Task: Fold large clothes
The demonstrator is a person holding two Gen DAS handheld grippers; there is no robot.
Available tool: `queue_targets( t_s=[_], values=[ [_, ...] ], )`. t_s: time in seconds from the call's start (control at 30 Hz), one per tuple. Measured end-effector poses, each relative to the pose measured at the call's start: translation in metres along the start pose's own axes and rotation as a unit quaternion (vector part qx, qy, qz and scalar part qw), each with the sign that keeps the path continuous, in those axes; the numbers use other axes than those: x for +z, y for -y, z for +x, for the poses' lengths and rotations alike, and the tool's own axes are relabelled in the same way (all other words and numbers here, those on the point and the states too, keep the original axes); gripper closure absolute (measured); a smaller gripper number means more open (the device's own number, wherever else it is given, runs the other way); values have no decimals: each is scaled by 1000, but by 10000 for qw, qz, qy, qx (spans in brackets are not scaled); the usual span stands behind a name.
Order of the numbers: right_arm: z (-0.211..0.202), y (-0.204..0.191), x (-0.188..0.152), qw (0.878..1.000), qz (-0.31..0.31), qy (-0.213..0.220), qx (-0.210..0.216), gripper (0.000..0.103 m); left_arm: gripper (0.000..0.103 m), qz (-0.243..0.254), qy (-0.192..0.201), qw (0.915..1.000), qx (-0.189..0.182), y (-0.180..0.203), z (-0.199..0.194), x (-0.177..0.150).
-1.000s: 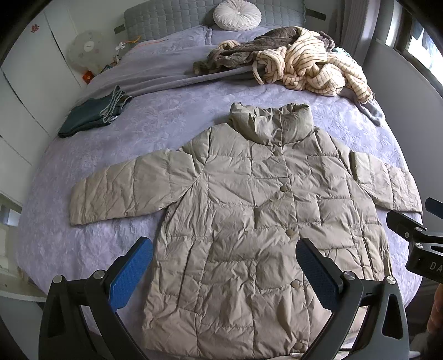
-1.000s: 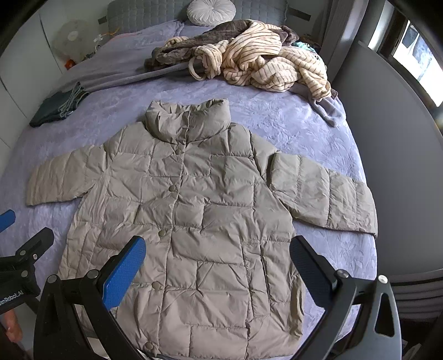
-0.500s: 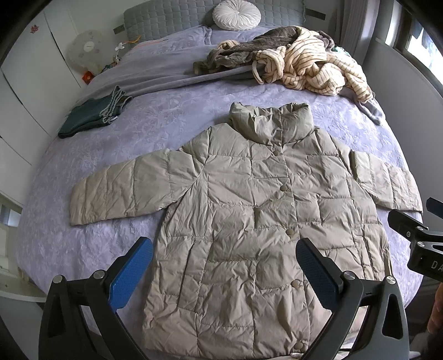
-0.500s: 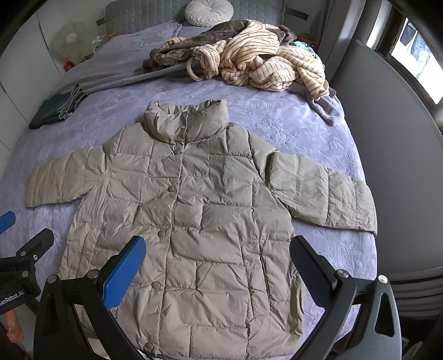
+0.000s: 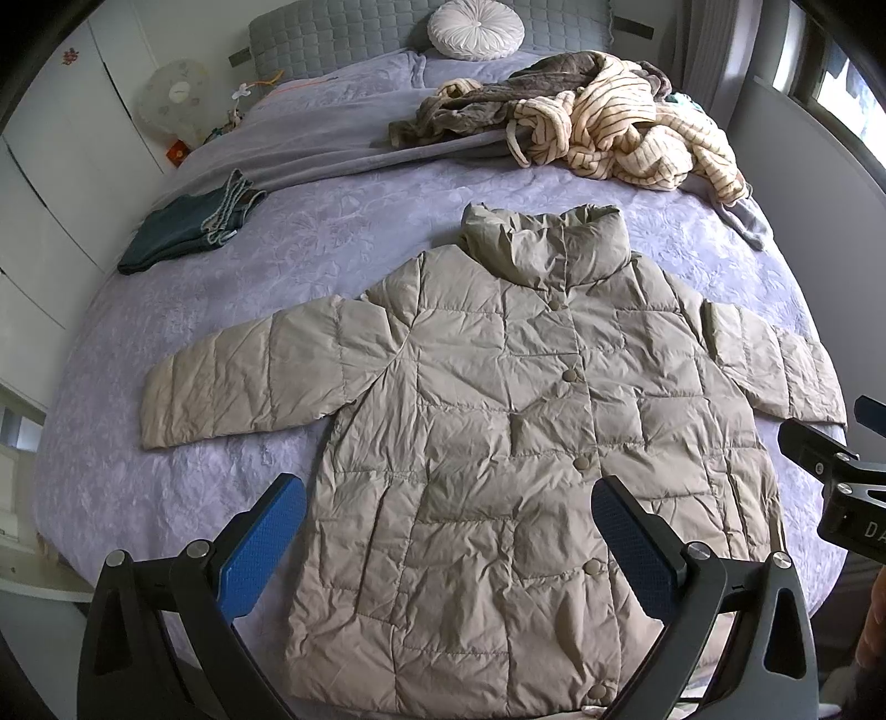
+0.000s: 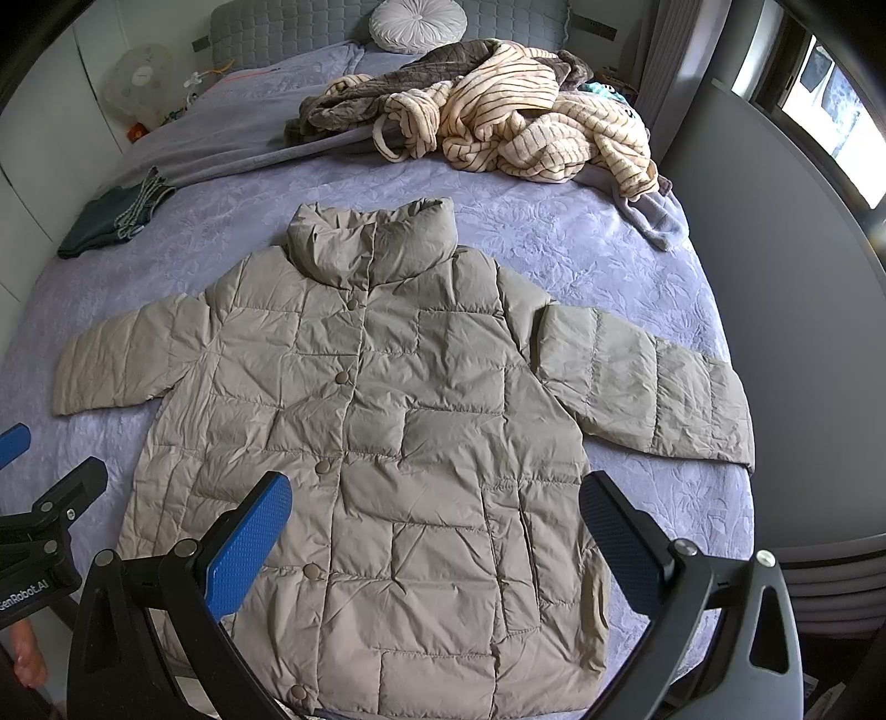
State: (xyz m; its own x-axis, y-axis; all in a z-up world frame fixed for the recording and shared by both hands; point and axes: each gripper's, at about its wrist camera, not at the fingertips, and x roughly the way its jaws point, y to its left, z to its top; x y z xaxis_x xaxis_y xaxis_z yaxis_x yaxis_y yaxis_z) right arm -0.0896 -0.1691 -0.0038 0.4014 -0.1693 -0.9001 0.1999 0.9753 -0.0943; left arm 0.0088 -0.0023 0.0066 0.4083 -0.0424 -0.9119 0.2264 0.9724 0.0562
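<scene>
Both tongs are being held spread wide above the near hem, with nothing pinched between their blue pads: the left gripper (image 5: 448, 531) is being carried over the hem's left half, and the right gripper (image 6: 434, 526) over its right half. Directly ahead of and beneath both, the beige quilted coat (image 5: 526, 443) is being kept flat, front up and snapped shut, on the lilac bedspread (image 5: 343, 232). Its collar is being pointed away from the tongs, and the sleeves are lying stretched outward, the left sleeve (image 5: 238, 387) beyond the left tong and the right sleeve (image 6: 648, 382) beyond the right tong. No fold is being shown anywhere on the coat, so the task is judged to be at its start; sleeves and body are all being left to fold. Farther ahead, a striped heap of clothes (image 6: 526, 127) is lying, and off to the far left, a dark folded garment (image 5: 188, 227). A round cushion (image 5: 476, 27) is being propped at the headboard.
</scene>
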Motion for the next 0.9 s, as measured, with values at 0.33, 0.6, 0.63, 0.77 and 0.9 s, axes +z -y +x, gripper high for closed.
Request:
queue_targets(
  t_s=[0.33,0.6,0.63,0.77,0.9],
  values=[
    [-1,0,-1,10000,10,6,-2,0,0,8,1,10000,2,4,1,1],
    [0,0,0,10000,10,2,1,0,0,5,-6,10000,4,2,1,1],
    [0,0,0,10000,9,5,1,0,0,5,-7,10000,3,3,1,2],
    [0,0,-1,10000,16,7,3,0,0,9,-8,10000,2,0,0,1],
    [0,-1,0,10000,15,7,2,0,0,4,-9,10000,4,0,0,1]
  ],
)
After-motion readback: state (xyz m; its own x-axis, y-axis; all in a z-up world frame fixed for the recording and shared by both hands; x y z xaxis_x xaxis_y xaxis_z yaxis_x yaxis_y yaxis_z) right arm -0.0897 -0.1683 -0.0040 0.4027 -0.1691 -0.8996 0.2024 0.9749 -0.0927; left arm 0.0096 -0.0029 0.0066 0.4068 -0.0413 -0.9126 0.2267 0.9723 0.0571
